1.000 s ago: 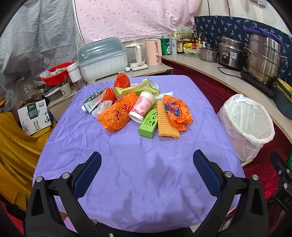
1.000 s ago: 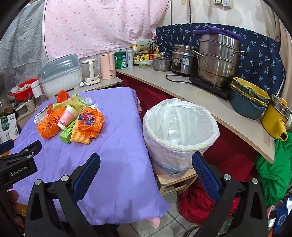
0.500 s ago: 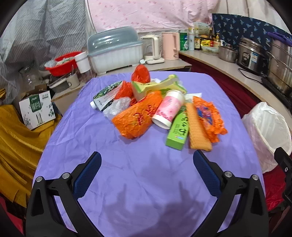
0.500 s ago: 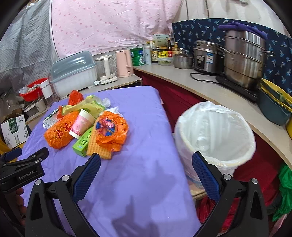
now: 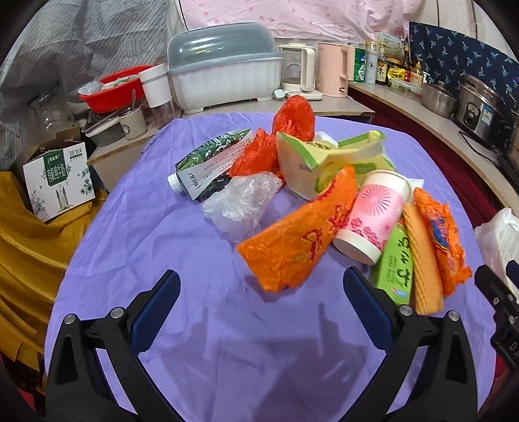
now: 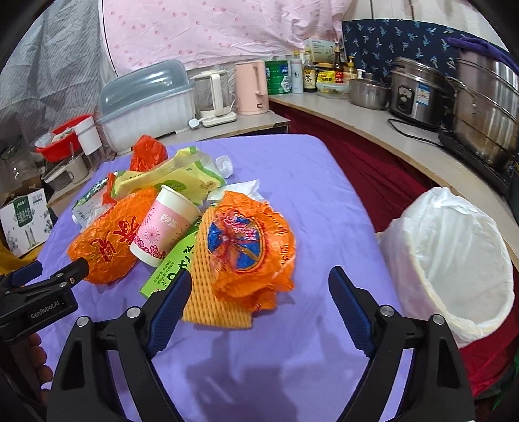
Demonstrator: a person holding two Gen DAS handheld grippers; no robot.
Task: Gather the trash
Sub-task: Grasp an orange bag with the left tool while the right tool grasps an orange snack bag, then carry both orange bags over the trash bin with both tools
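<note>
Purple cloth (image 6: pixel 324 201) is covering the table; the right gripper (image 6: pixel 256 302), jaws just narrowing yet empty, is nearing the crinkled orange wrapper (image 6: pixel 253 250) directly ahead. Left gripper (image 5: pixel 259 311) is waiting open. White-lined bin (image 6: pixel 454 259) is standing rightward.

My desk (image 5: pixel 181 246), draped in a wrinkled purple cloth, stands in a cramped kitchen corner. Behind it a pink dotted sheet (image 6: pixel 201 29) hangs as a wall covering, with grey striped fabric (image 5: pixel 84 39) to its left. A low side counter (image 6: pixel 240 125) carries a lidded grey-and-white dish rack (image 5: pixel 223 65), a clear kettle (image 5: pixel 300 69) and a pink kettle (image 6: pixel 251 87). To my right a curved pale counter (image 6: pixel 373 125) over dark red panelling bears bottles, a rice cooker (image 6: pixel 418 92) and a steel steamer pot (image 6: pixel 486 107), backed by navy leaf-print cloth (image 6: pixel 389 40). Mustard-yellow fabric (image 5: pixel 22 246) lies heaped at left, under a cardboard box (image 5: pixel 58 178).
</note>
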